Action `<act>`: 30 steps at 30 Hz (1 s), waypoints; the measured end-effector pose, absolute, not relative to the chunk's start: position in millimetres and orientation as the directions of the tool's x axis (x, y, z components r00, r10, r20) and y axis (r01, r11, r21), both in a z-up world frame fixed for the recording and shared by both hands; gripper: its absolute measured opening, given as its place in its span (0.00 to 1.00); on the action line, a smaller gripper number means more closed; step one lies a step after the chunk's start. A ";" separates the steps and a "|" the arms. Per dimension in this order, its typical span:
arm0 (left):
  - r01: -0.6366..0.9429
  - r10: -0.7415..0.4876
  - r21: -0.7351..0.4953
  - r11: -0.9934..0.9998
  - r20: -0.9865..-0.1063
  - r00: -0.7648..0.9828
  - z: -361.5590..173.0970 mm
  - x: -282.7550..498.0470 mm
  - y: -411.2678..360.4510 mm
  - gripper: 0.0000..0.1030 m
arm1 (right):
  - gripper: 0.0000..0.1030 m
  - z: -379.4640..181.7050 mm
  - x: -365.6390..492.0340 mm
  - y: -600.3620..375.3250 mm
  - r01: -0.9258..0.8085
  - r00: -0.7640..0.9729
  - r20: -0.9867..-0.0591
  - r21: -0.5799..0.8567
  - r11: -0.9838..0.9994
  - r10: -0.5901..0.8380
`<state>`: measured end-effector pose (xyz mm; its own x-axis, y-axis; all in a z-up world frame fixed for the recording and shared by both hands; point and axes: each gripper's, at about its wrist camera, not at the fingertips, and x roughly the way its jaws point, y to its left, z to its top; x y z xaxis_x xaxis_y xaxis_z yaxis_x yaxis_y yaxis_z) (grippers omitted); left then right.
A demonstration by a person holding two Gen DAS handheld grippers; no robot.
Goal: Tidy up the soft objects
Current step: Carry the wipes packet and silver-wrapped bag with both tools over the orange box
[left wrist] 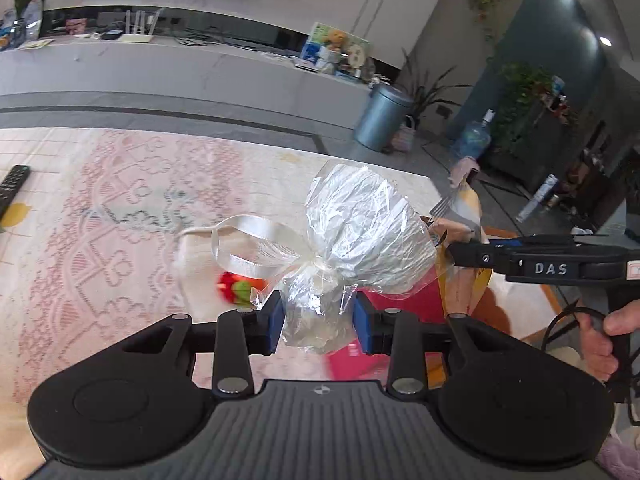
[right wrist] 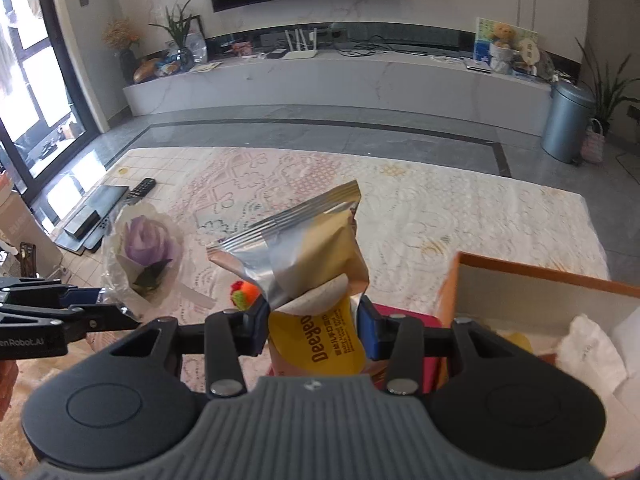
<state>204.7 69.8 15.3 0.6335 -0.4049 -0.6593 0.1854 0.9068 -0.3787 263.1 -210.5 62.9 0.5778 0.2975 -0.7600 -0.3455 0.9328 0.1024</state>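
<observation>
lace-covered table below; my left gripper is clamped on the wrapped flower, my right gripper on the snack bag, both lifted. neither is in the orange box yet; a small plush toy waits.

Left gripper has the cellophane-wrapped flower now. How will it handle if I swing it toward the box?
The cellophane-wrapped flower is probably light. Its crinkled film likely deforms between the left gripper pads, so it may slip. The ribbon hangs loose and could snag.
</observation>
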 end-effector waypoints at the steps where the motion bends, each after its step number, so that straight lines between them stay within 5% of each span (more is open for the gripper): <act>1: 0.201 -0.421 -0.385 0.901 -0.655 0.628 17.4 205.9 61.0 0.40 | 0.43 64.0 260.6 -220.1 -0.327 0.584 -0.762 0.095 0.940 0.280; 13: 0.337 -0.587 -0.482 0.809 -0.629 0.510 19.3 245.6 -45.1 0.40 | 0.43 67.4 241.9 -331.1 -0.125 0.627 -0.774 0.008 0.992 0.085; 30: 0.406 -0.615 -0.476 0.780 -0.702 0.358 -21.2 301.5 -145.3 0.40 | 0.42 35.1 263.7 -397.0 -0.080 0.597 -0.802 -0.072 0.994 -0.010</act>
